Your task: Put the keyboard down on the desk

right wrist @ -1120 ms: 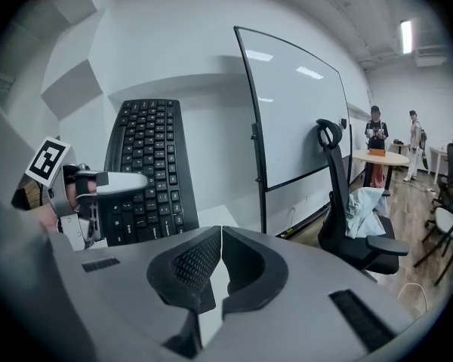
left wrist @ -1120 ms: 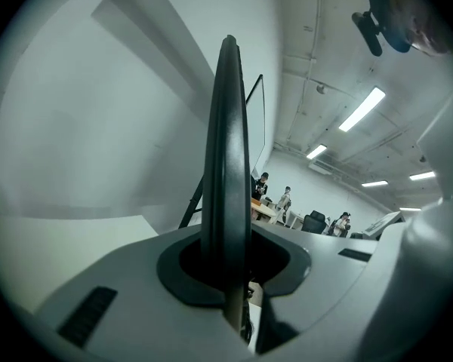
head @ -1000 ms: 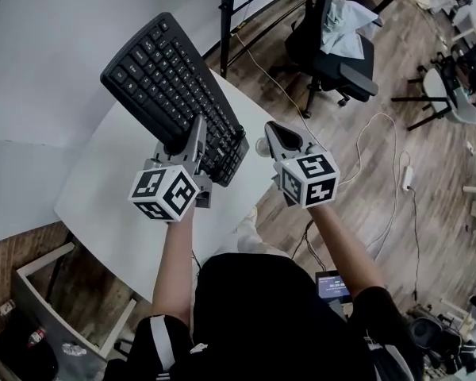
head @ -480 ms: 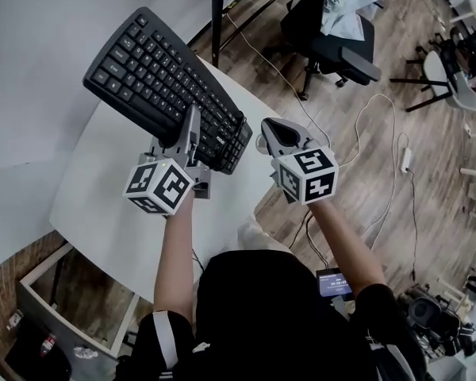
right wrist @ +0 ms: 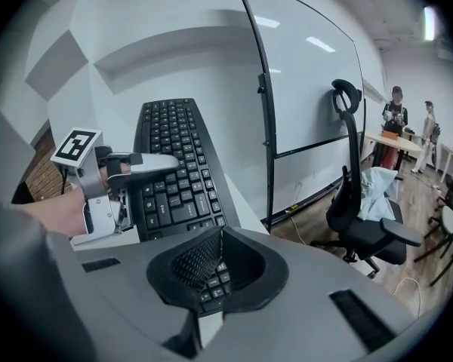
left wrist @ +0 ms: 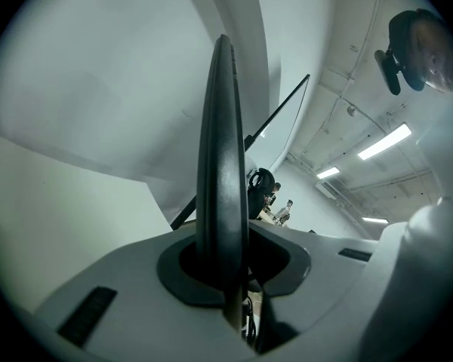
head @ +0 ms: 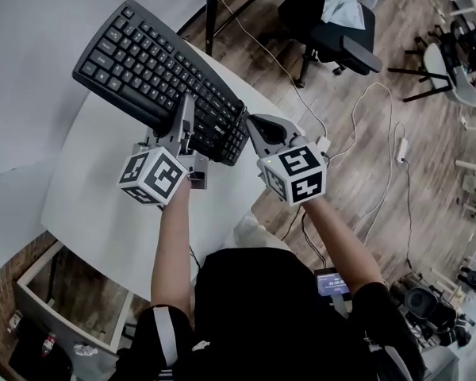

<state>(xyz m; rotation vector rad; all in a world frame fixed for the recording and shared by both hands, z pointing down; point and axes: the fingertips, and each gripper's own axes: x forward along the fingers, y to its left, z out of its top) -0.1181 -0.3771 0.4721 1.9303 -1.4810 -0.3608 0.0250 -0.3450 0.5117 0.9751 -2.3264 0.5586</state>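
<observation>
Keyboard (head: 143,54), black plastic, slim, curved, clamped in left tongs (head: 186,103), right tongs (head: 251,122) clenched empty, smooth white desk (head: 95,205).

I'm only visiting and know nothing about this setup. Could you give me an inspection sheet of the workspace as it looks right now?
Surface: white desk.
Job's things: black keyboard, held over the desk; whether it already rests on it cannot be told.
Clutter: nothing seen on the desk.
Grippers: left gripper shut on the keyboard's near edge; right gripper shut, empty, beside the keyboard's right end.
Cables: white cable and power strip on the wooden floor.
Surroundings: office chair, whiteboard, people far off.
</observation>
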